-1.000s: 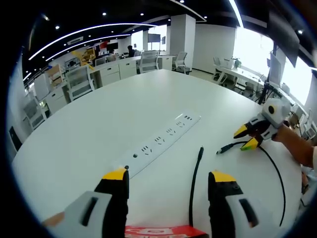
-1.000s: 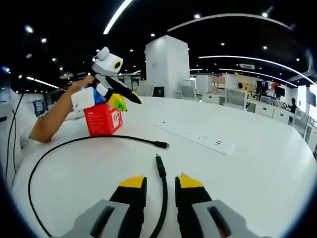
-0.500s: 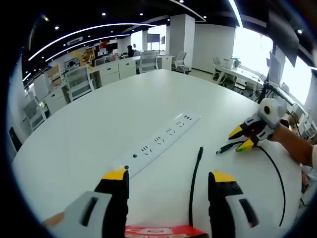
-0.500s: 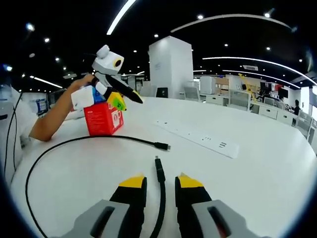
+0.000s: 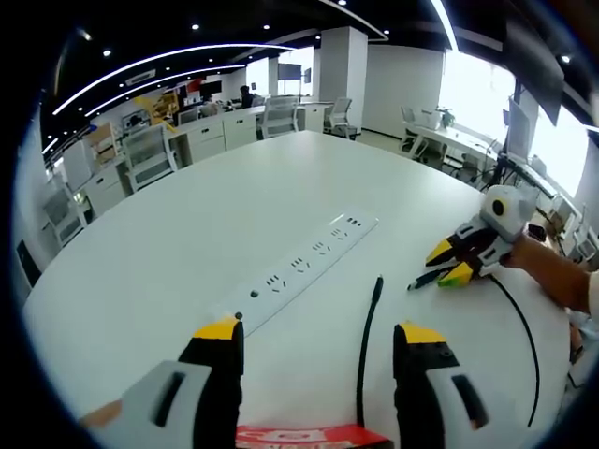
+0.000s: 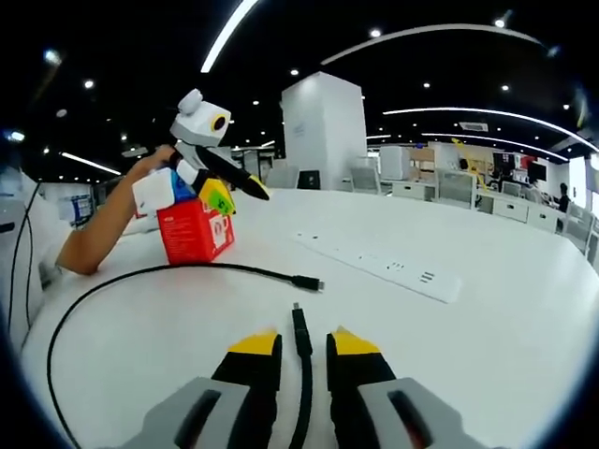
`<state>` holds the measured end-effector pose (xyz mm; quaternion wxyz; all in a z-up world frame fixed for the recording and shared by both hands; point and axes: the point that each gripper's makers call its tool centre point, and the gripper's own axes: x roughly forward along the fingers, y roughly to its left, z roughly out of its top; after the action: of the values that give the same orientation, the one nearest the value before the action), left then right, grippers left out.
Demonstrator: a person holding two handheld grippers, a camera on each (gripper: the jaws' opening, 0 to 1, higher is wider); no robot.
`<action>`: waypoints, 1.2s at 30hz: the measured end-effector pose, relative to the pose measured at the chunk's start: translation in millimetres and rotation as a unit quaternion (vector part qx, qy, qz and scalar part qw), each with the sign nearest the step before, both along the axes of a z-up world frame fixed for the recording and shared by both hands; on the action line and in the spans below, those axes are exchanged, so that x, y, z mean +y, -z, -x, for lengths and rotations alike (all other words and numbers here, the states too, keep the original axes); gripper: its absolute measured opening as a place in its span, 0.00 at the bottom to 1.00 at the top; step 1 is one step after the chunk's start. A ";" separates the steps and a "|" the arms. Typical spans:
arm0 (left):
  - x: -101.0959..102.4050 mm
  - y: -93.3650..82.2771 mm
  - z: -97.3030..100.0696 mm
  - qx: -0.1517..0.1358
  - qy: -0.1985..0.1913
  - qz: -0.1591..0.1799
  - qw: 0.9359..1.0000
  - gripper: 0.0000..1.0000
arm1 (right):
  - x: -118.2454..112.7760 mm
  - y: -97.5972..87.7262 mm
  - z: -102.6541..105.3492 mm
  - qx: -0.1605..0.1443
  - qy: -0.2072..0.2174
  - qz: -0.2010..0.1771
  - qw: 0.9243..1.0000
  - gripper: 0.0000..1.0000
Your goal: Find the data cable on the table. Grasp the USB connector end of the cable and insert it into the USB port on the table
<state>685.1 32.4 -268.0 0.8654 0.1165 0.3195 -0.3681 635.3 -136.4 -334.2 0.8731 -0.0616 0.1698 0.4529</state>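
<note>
Right tongs grip the cable narrowly, strip ahead; left tongs wide over the surface.

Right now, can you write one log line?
right gripper: shut on black cable | left gripper: open, above red box | power strip: not plugged
</note>
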 end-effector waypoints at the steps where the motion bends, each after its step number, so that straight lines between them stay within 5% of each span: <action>1: 0.0 0.0 0.0 0.000 0.000 0.000 1.000 0.65 | 0.2 -0.3 -0.5 -0.001 0.000 -0.001 1.000 0.22; 36: -1.2 -0.3 0.3 0.001 0.000 -0.001 1.000 0.65 | 11.0 9.2 -6.4 -0.026 -0.029 0.039 0.998 0.18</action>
<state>684.8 31.2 -267.6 0.8648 0.1174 0.3207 -0.3681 641.6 -125.4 -343.4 0.8608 -0.1121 0.1626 0.4691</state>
